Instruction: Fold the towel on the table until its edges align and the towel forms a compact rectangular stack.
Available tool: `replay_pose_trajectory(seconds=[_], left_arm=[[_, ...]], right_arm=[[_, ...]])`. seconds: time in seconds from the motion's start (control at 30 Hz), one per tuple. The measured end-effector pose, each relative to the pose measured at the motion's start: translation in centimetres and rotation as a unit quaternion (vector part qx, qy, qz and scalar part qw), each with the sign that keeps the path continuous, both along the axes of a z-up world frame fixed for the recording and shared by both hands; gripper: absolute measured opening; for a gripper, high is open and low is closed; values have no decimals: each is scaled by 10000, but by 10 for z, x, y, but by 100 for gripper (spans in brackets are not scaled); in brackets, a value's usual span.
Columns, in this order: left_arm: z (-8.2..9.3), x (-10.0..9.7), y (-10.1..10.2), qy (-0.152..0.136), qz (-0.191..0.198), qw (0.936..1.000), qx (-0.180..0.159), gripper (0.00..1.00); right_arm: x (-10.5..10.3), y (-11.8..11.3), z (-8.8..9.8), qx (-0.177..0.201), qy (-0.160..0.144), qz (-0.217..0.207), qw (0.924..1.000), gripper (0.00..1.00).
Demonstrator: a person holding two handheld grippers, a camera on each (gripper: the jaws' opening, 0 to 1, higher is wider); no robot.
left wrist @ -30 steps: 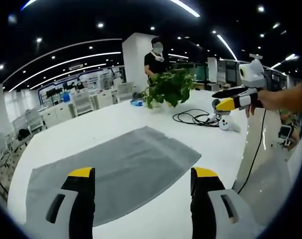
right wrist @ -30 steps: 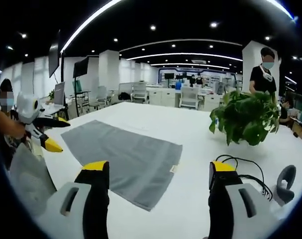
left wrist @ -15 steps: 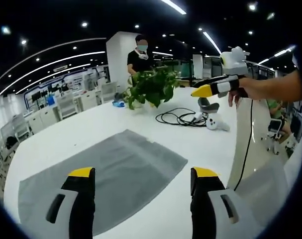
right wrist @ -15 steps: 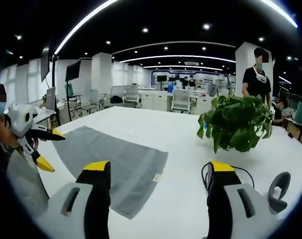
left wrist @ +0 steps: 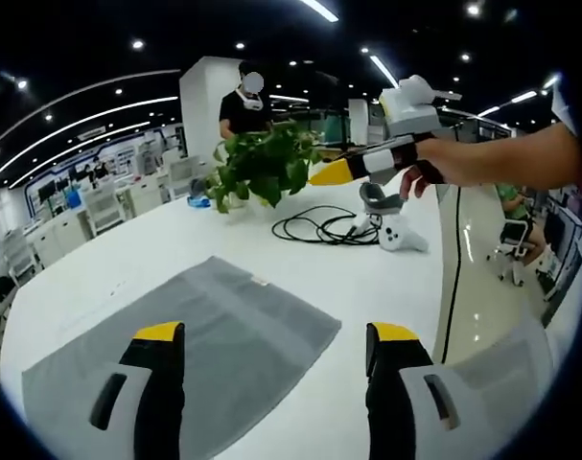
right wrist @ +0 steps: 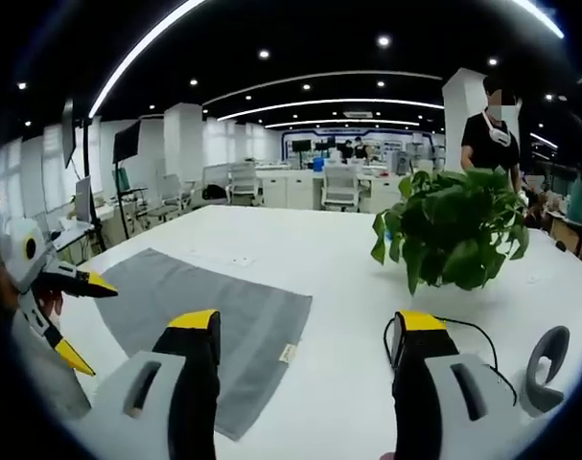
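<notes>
Currently the grey towel [left wrist: 190, 350] lies flat and unfolded on the white table [left wrist: 386, 278], its long axis running leftward under the left gripper [left wrist: 271, 369], which hovers nearer. Both the left gripper and the right gripper [right wrist: 305, 359] hold their jaws spread and empty; the right gripper sits off the towel's tagged end.

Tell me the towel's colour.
Plain grey; the towel shows best in the left gripper view, lying flat on the white table.

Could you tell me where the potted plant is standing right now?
The potted plant stands on the white table, beyond the far end of the grey towel, beside the coiled black cable.
</notes>
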State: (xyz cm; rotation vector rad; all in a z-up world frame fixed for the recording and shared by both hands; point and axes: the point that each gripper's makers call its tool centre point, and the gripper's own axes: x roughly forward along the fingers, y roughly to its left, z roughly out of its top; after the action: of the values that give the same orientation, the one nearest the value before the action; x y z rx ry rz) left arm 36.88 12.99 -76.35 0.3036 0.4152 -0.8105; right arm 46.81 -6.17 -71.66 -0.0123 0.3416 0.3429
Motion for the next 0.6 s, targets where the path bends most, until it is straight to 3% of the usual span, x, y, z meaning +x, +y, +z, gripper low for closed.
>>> replay_pose_trajectory(seconds=[0.3, 0.6], left_arm=[[-13, 4, -32, 120, -418, 9989, 163, 77], [-34, 14, -48, 297, -603, 9974, 275, 69]], right_arm=[[33, -3, -12, 199, 79, -124, 9997, 69], [65, 9, -36, 146, 365, -23, 9992, 65]])
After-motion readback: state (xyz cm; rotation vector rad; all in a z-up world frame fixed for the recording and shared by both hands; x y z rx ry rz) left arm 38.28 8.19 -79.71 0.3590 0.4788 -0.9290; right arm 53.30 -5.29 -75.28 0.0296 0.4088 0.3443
